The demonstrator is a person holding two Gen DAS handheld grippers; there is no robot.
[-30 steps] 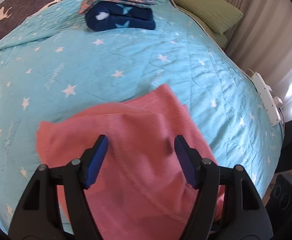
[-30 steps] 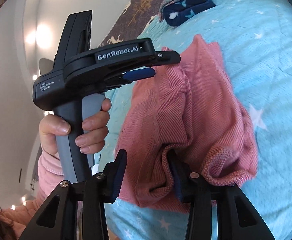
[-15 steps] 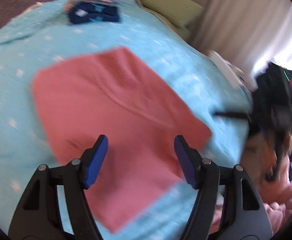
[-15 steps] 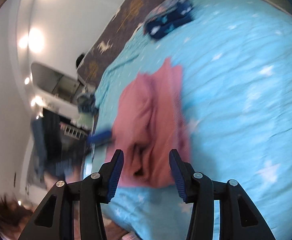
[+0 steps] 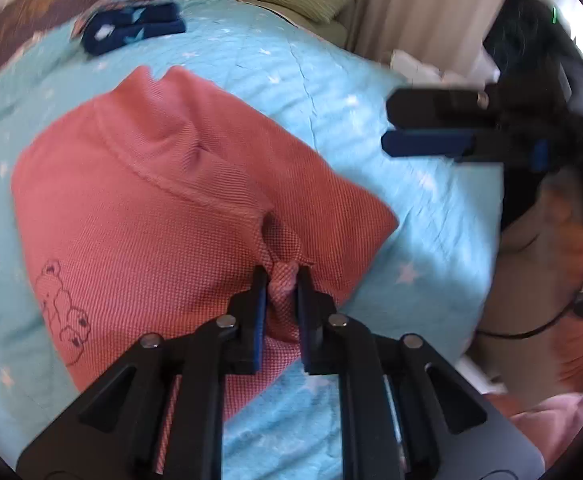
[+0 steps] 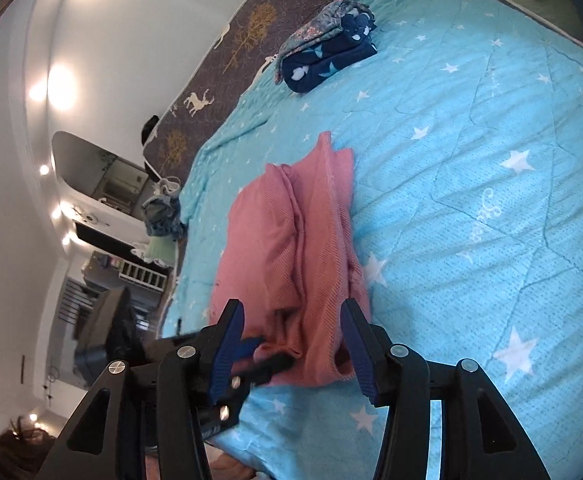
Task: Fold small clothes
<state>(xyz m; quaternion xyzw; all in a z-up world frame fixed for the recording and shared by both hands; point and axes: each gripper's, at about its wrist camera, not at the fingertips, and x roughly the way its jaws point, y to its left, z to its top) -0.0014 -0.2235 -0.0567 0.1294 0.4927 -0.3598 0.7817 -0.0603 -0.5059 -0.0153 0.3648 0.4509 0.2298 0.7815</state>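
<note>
as left hand-held gripper [image 5: 282, 280] closes on pink garment [image 5: 163, 184], bear print [image 5: 65, 312] left-view only

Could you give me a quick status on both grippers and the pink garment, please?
Left gripper jaws closing, pinching a fold of the pink garment. Right gripper jaws opening, nothing pinched. Garment part-folded on the blue bedspread. Nothing in the way.

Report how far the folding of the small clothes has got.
Done: a folded navy and floral stack sits at the far side of the star quilt. In hand: the left gripper is closing on a pinch of the pink garment; the right gripper is opening, holding nothing. Left: the pink garment is bunched, unfolded.
</note>
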